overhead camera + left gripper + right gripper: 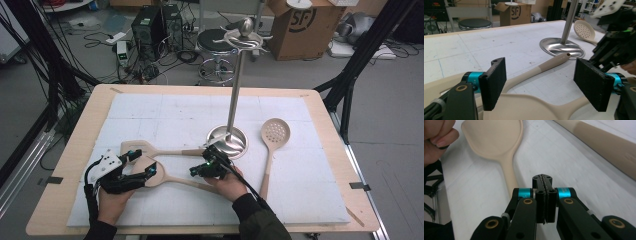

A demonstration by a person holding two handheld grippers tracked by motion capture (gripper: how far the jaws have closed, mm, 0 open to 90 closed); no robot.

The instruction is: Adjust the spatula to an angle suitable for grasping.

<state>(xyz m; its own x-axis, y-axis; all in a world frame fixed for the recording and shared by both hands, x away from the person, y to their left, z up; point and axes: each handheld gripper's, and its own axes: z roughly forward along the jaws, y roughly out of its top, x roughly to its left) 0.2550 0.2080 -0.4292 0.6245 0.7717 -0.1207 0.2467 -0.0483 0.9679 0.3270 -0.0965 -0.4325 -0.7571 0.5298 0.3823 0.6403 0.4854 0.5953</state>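
Your left gripper [141,162] sits near the tabletop's [320,120] front-left corner, jaws spread wide, hovering over the bowl of a beige spoon [524,105]. A second beige utensil's handle [544,66] runs between the jaws farther off. Your right gripper [543,195] is near the front edge at the middle, jaws pressed together on nothing, beside the spoon's handle. A slotted spoon [272,142] lies right of the metal stand [231,135]. A cardboard box [305,25] behind reads "SF".

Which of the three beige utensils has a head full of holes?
The skimmer, lying right of the stand's base. Its round head is perforated; the spoon and the spatula further left have none.
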